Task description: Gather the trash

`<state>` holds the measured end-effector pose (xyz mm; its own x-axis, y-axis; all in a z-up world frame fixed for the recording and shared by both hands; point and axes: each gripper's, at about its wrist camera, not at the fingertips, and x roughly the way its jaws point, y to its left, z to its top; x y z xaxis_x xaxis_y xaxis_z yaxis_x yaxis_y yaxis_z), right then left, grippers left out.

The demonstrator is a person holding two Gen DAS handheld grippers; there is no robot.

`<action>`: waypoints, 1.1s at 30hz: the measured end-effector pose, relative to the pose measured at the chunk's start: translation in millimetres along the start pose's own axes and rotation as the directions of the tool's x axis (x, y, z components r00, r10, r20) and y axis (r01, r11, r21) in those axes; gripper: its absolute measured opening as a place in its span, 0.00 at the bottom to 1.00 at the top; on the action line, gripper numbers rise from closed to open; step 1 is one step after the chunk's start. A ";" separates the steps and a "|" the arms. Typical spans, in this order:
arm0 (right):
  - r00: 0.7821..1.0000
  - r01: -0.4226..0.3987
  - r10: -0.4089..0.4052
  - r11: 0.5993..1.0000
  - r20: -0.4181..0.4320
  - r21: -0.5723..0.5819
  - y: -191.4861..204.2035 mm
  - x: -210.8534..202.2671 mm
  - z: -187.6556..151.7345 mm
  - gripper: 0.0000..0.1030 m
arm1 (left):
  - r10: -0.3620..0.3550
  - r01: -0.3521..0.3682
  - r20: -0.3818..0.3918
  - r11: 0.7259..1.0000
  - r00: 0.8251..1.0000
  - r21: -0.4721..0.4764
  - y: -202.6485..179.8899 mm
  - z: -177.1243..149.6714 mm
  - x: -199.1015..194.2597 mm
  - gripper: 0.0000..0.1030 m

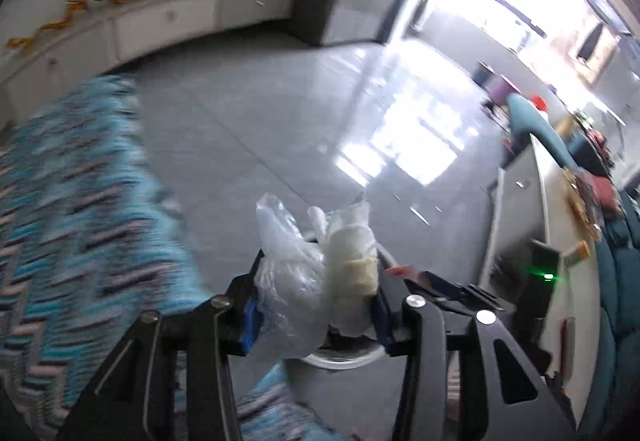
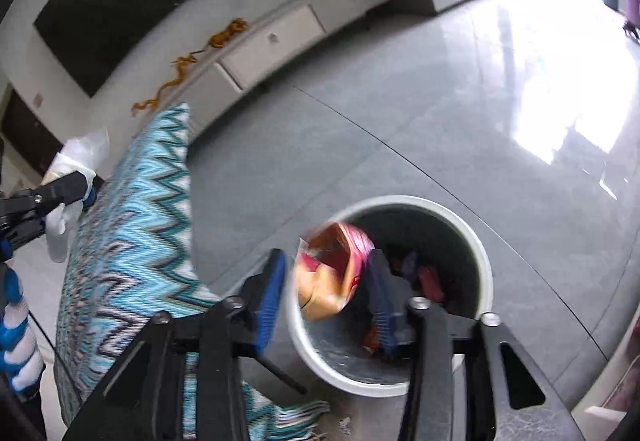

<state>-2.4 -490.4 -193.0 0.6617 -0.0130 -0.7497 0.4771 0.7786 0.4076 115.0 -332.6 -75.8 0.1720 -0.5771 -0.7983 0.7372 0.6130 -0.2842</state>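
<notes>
Two wrist views, both taken over a white round bin point(image 2: 480, 261) standing on grey glossy floor tiles point(image 2: 420, 121).

Right gripper point(image 2: 328, 293): its 2 blue-padded jaws stand spread over the bin mouth. A crinkled orange-and-pink wrapper point(image 2: 336, 273) sits between them, blurred; it appears to touch neither pad, so it is judged released and dropping into the bin, though contact with the far pad cannot be ruled out. More coloured scraps lie inside the bin, against its dark inner wall.

Left gripper point(image 1: 316, 289): its jaws are pressed onto a bundle of clear, crumpled plastic bag point(image 1: 288, 265) and a pale, soft wad point(image 1: 352, 261), possibly paper or food wrap. In the left view the bin rim point(image 1: 340, 359) shows just beneath this bundle; in the right view the left gripper point(image 2: 60, 189) is well to the left of the bin, beyond a blue zigzag woven cloth point(image 2: 132, 225) with a fringed edge, draped beside the bin.

Step in hand, as judged: depositing trash, 1 piece leaving the right gripper, 1 bundle awaiting its turn. The next move calls for bringing the left gripper squarely over the bin mouth, then spreading its jaws; the light film may cling to the pads.
</notes>
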 end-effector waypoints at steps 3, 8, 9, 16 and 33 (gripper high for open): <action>1.000 0.019 -0.019 0.999 -0.003 0.041 -13.9 -1.5 -0.9 0.51 | -0.045 0.046 -0.049 0.999 0.998 0.018 -19.5 5.9 27.8 0.49; 1.000 0.026 -0.027 0.996 0.012 0.082 -26.4 -15.9 -4.4 0.52 | -0.064 0.066 -0.097 0.998 0.993 0.024 -37.9 5.6 48.5 0.54; 0.999 0.027 -0.028 0.996 0.016 0.085 -27.4 -19.1 -5.3 0.53 | -0.062 0.065 -0.096 0.998 0.993 0.027 -39.4 4.4 49.4 0.57; 0.998 0.016 -0.023 0.994 0.065 0.105 -19.9 -48.1 -9.4 0.53 | -0.068 0.069 -0.065 0.998 0.996 0.010 -36.1 0.3 35.6 0.62; 0.978 -0.136 0.156 0.979 0.135 -0.150 109.9 -131.1 -32.1 0.55 | 0.198 -0.148 0.290 0.971 0.936 -0.185 57.1 -85.6 -204.5 0.62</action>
<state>-55.2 -383.0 -66.6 0.8002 0.0242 -0.5992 0.2904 0.8586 0.4224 66.0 -133.4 25.8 0.4966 -0.5753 -0.6499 0.5695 0.7811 -0.2562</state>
